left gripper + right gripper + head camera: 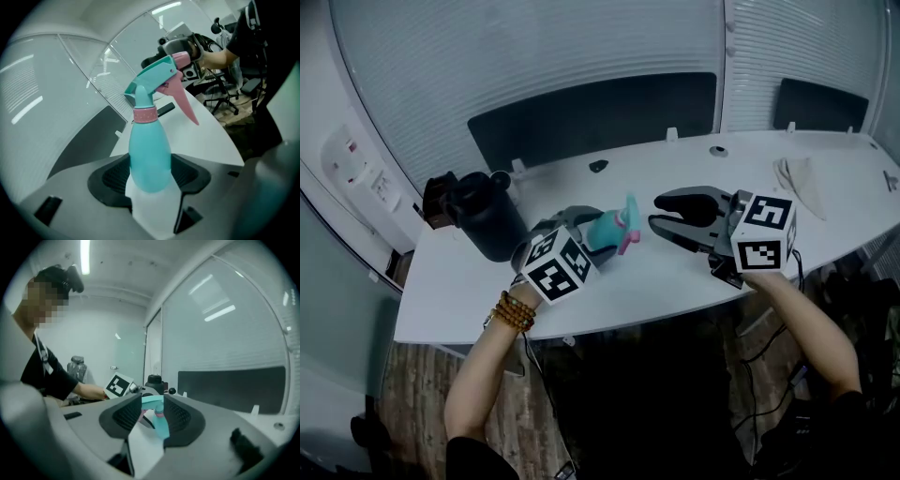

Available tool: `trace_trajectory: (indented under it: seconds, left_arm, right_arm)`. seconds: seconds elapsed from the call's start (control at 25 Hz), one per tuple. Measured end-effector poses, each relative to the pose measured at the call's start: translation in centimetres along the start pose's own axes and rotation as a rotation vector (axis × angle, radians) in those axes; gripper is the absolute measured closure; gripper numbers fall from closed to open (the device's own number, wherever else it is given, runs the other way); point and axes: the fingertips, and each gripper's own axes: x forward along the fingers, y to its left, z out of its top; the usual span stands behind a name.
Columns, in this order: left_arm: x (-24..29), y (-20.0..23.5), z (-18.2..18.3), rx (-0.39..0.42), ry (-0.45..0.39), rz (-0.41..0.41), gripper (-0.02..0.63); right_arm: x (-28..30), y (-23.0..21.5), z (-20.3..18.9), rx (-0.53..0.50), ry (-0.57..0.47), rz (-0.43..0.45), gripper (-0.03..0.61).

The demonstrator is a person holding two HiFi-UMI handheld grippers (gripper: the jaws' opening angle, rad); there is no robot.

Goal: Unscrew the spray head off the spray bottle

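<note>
A black round plastic container [487, 221] stands near the white curved table's [637, 281] left end; a folded pale cloth [802, 178] lies near its right end.

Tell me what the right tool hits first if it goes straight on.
Probably the spray head of the spray bottle held in the left tool, just ahead of the open right tool.

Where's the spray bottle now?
Head view: the spray bottle is over the table, held by the left gripper, between the black jug and the open right gripper.
</note>
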Motion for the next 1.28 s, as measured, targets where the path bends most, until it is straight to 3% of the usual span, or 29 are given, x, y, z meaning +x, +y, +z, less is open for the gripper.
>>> trace_trajectory:
  seconds: [0.08, 0.16, 0.28, 0.4, 0.56, 0.72, 0.84, 0.92, 1.12, 1.28]
  left_arm:
    - [-0.4, 1.1, -0.6, 0.097, 0.078, 0.098, 0.336]
    - [-0.9, 2.6, -1.2, 0.233, 0.190, 0.219, 0.336]
    - [-1.6, 3.9, -1.2, 0.424, 0.326, 0.345, 0.336]
    - [-1.8, 3.5, -0.7, 0.529, 0.383, 0.359, 0.336]
    - [-2.3, 3.0, -0.3, 0.585, 0.425, 0.355, 0.336]
    - [-2.2, 3.1, -0.6, 0.592, 0.431, 0.330, 0.334]
    - [-2.6, 2.9, -0.6, 0.572, 0.414, 0.311, 0.336]
    - [-2.5, 2.5, -0.5, 0.560, 0.413, 0.280, 0.336]
    - [-2.3, 1.5, -0.6, 0.500, 0.370, 0.191, 0.336]
    - [-2.5, -0.1, -0.3, 0.350, 0.288, 0.032, 0.336]
  right_arm:
    - [0.3, -0.6, -0.7, 0.168, -0.001, 0.038, 0.412]
    - [0.5, -1.1, -1.3, 0.333, -0.019, 0.068, 0.404]
    - [1.2, -2.1, -2.6, 0.481, -0.015, 0.073, 0.405]
    - [2.7, -2.4, -3.3, 0.581, -0.003, 0.102, 0.405]
    - [4.6, -1.8, -4.3, 0.607, 0.051, 0.137, 0.407]
    - [4.9, -1.3, -5.2, 0.447, 0.184, 0.092, 0.416]
    - [5.0, -1.3, -5.3, 0.417, 0.219, 0.100, 0.419]
    - [4.9, -1.3, -5.5, 0.300, 0.267, 0.084, 0.439]
    - [4.7, -0.4, -5.7, -0.305, 0.465, -0.019, 0.476]
    - [4.3, 1.1, -5.3, -0.855, 0.611, -0.039, 0.488]
